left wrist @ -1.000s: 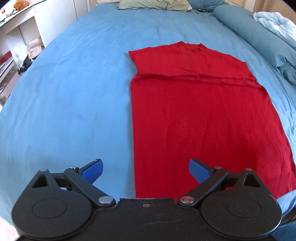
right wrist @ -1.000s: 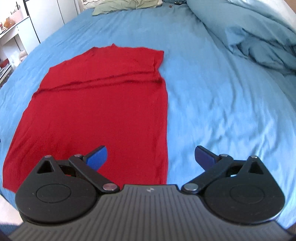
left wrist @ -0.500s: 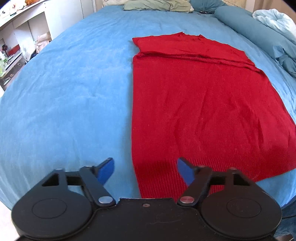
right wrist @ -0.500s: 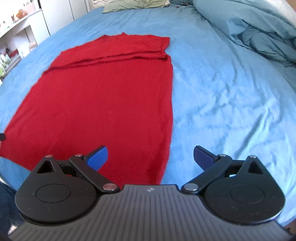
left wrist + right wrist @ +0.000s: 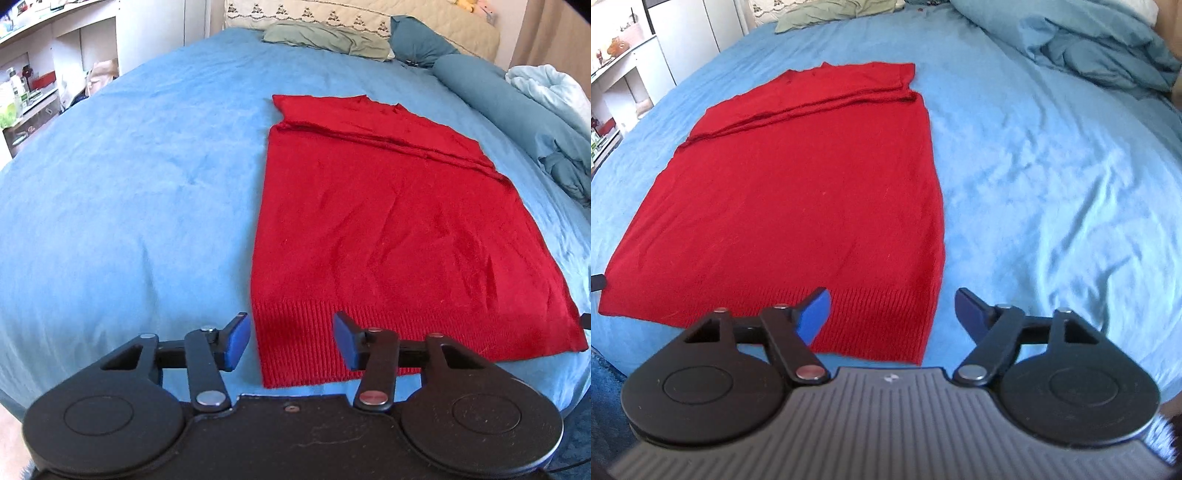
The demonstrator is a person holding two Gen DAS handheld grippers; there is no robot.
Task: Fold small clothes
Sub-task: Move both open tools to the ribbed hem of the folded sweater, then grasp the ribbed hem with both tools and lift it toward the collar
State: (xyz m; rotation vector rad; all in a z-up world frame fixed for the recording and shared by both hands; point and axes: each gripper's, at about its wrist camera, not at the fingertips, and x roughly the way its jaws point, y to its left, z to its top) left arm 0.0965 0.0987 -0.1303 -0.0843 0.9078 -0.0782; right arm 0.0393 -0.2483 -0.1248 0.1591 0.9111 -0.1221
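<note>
A red knit garment [image 5: 388, 221] lies flat on the blue bed sheet [image 5: 129, 184], with its sleeves folded in and its ribbed hem toward me. It also shows in the right wrist view [image 5: 798, 192]. My left gripper [image 5: 291, 341] is open, its blue fingers straddling the hem's near left corner. My right gripper [image 5: 892, 312] is open, its fingers straddling the hem's near right corner. Neither gripper holds the cloth.
Green pillows [image 5: 325, 37] and a dark blue bolster [image 5: 491, 88] lie at the bed's head. A rumpled blue duvet [image 5: 1071, 44] is piled at the right. White shelves [image 5: 44, 74] stand to the left of the bed. The bed's front edge is just below both grippers.
Both grippers have dropped lower and come in toward the near hem, each now over a corner. The left gripper's fingers have narrowed somewhat. The garment has not moved.
</note>
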